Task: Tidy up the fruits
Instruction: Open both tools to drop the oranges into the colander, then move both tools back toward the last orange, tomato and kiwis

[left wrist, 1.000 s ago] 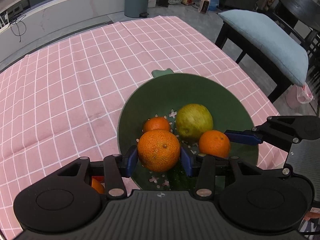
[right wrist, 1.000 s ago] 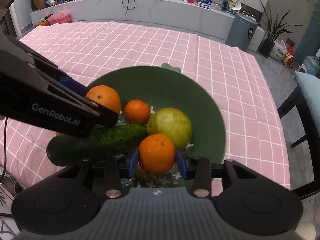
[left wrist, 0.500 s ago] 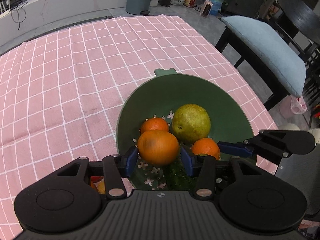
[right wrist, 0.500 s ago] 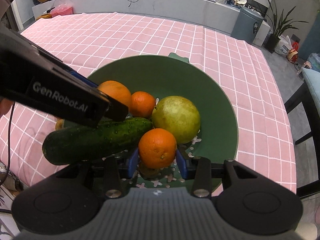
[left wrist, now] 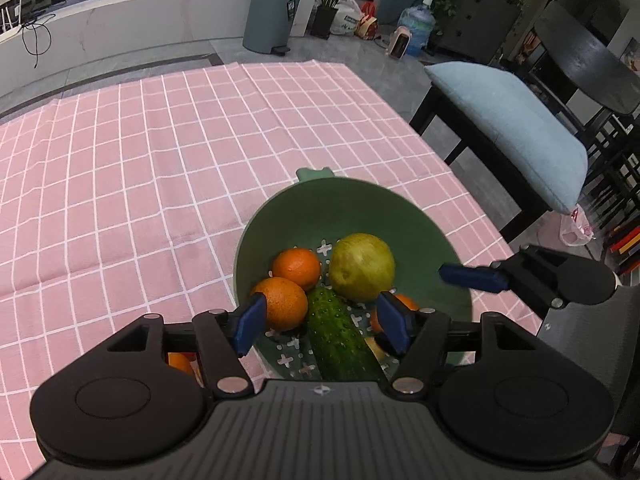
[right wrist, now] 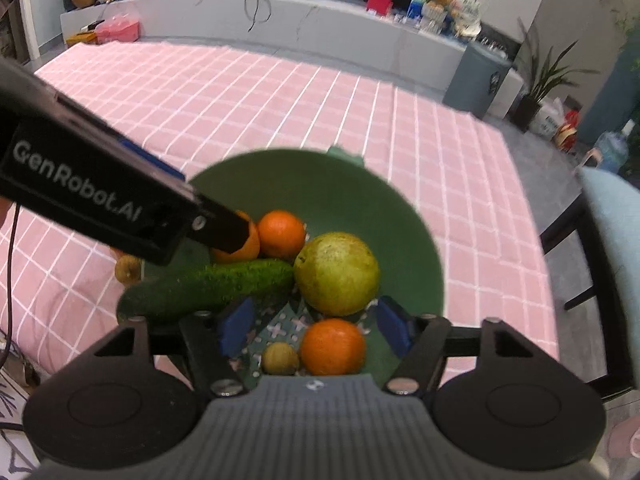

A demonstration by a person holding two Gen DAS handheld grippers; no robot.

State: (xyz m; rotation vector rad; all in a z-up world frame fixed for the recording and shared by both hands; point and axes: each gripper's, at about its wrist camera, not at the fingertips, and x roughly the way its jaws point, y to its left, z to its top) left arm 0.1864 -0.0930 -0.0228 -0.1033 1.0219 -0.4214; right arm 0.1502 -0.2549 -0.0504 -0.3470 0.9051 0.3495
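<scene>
A green colander bowl (left wrist: 360, 216) (right wrist: 320, 188) sits on the pink checked cloth. In it lie a yellow-green pear (left wrist: 362, 266) (right wrist: 338, 274), a cucumber (left wrist: 340, 336) (right wrist: 216, 288), three oranges (left wrist: 297, 268) (left wrist: 282, 302) (right wrist: 332, 346) and a small brown fruit (right wrist: 280, 358). My left gripper (left wrist: 320, 324) is open and empty above the bowl's near side, its left pad beside an orange. My right gripper (right wrist: 316, 328) is open and empty above the bowl, over the orange and the small fruit.
Another orange (left wrist: 180, 362) lies on the cloth left of the bowl, under my left gripper. A brown fruit (right wrist: 127, 268) lies outside the bowl's left rim. A chair with a blue cushion (left wrist: 516, 128) stands off the table's right edge.
Both grippers opened and let their oranges go into the bowl. Both then pulled up and back from the bowl.
</scene>
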